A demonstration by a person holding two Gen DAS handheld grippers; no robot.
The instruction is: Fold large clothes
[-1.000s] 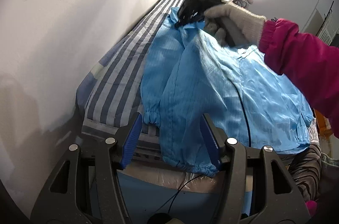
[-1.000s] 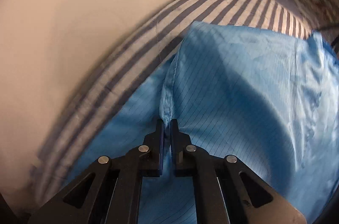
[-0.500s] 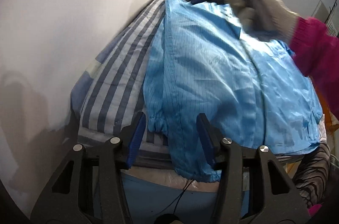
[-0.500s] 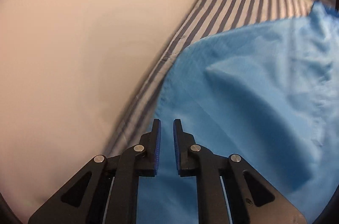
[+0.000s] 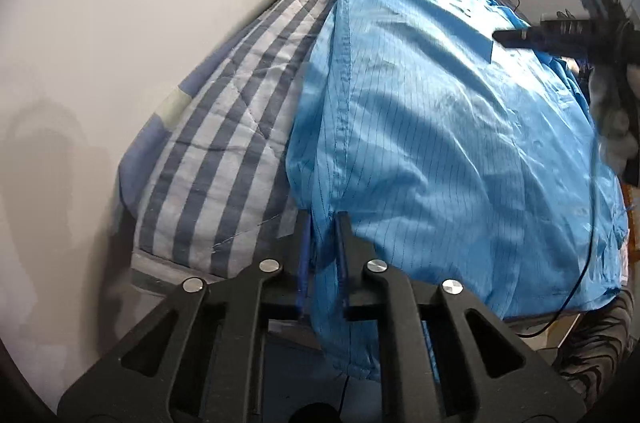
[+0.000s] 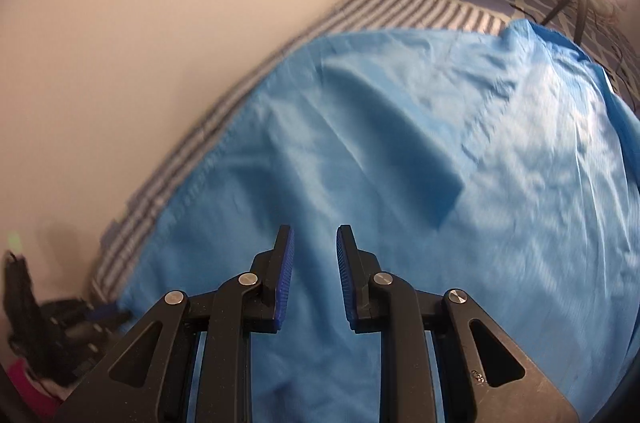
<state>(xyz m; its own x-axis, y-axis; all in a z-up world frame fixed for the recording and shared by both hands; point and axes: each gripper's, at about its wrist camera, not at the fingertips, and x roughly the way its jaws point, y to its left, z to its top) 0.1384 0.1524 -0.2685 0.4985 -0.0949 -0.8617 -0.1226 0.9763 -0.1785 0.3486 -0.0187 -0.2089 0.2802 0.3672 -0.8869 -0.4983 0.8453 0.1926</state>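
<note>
The bed (image 5: pixel 224 159), with its striped cover, runs along the wall (image 5: pixel 120 23) and carries the whole job. The blue garment (image 5: pixel 460 143) lies spread over most of it, front side up, body flat but rumpled, its near end hanging over the bed's edge. One sleeve appears to lie folded in along the wall side, its cuff drooping off the near end. Judging by that, the fold is at an early stage: the garment is laid out and perhaps one side is turned in, while the other side and the lengthwise folds are not yet done.

The left tool (image 5: pixel 322 235) is clenched on a pinch of fabric at the garment's near edge. The right tool (image 6: pixel 314 263) hovers over the cloth, released, fingers apart and holding nothing.
</note>
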